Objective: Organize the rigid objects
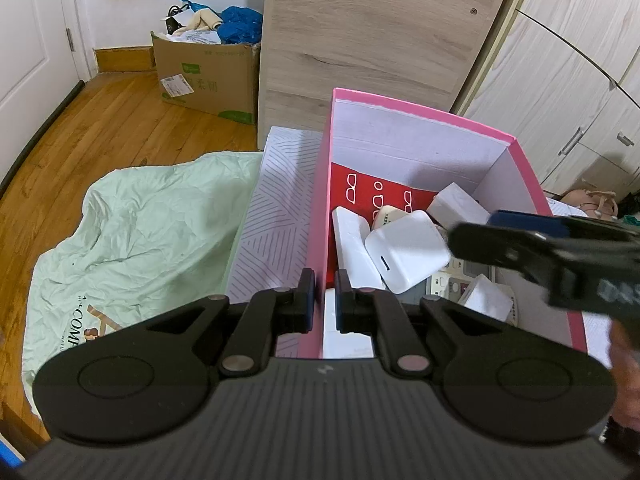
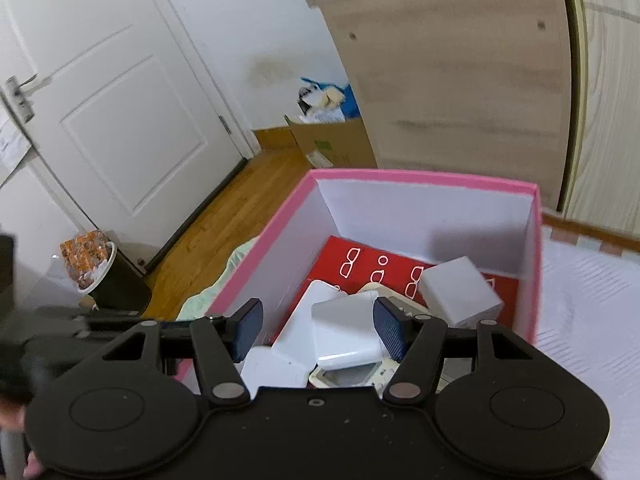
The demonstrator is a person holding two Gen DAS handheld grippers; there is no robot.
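I am clamping my left claw [image 1: 324, 294] on the near-left wall of the pink box [image 1: 320, 208], the pads nearly together with the thin pink wall pinched between them at lower centre of the left view, so I am steadying the box rather than lifting anything. My right claw [image 2: 316, 330] is hanging over the box with its blue pads standing well apart; in the right view a white case [image 2: 346, 330] is lying between them and below, but I am not seeing the pads pressing on it, so I judge that claw is holding nothing. In the left view that same claw is coming in from the right edge as a blurred dark bar above the heap, pointing down and inward. Inside the box, things are already piling up: a red carton [image 2: 352, 252] printed with white spectacles is lying flat on the bottom, a white cube [image 2: 460, 290] is sitting tilted on it toward the far right, flat white boxes are leaning against each other in the middle, and a beige device with a screen is peeking out beneath them. So I am reckoning most of the gathering is done, though the pile is jumbled rather than neat; whether more items are waiting outside I cannot tell. Beyond the box, a pale green sheet [image 1: 132, 224] is spreading at left of the left view, and a cardboard box [image 1: 208, 76] is standing on the wood floor at upper left.
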